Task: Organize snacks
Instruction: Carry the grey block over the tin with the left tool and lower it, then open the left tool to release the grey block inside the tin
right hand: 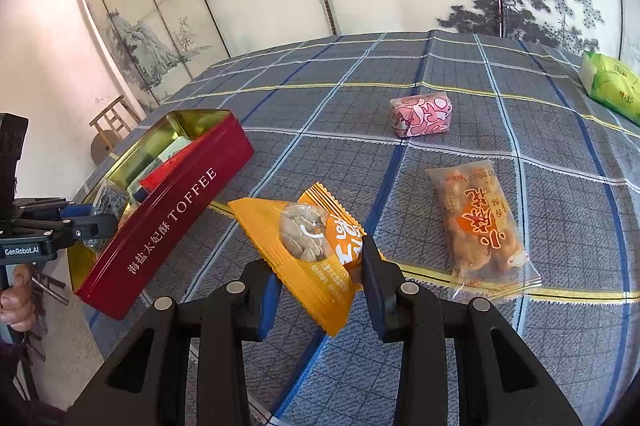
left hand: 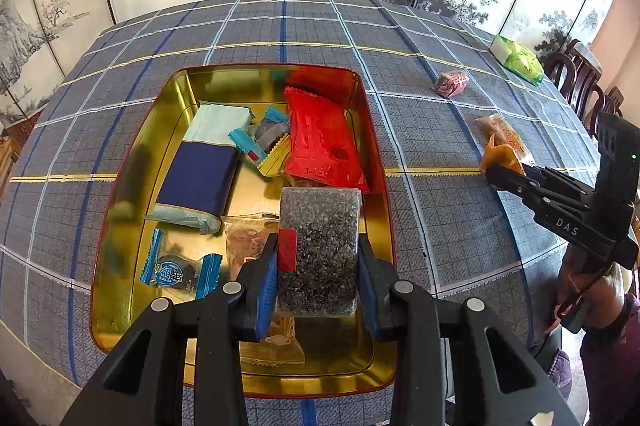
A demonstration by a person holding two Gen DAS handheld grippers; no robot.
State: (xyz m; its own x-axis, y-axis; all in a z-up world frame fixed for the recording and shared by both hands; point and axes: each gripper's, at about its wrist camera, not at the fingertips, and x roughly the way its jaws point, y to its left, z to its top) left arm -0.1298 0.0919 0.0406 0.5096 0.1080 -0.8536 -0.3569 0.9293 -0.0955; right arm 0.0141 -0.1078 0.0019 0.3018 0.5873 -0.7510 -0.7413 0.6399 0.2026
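L tool [left hand: 318,266] clenched on speckled bar [left hand: 318,246] over tin [left hand: 376,161], R tool [right hand: 320,286] gripping orange pkt [right hand: 304,250]

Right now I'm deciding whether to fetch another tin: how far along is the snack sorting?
Done: several packets already lie in the red toffee tin. In hand: the left gripper holds a dark speckled bar over the tin; the right gripper grips an orange packet. Left on the tablecloth: a pink packet, a clear brown snack bag and a green pack.
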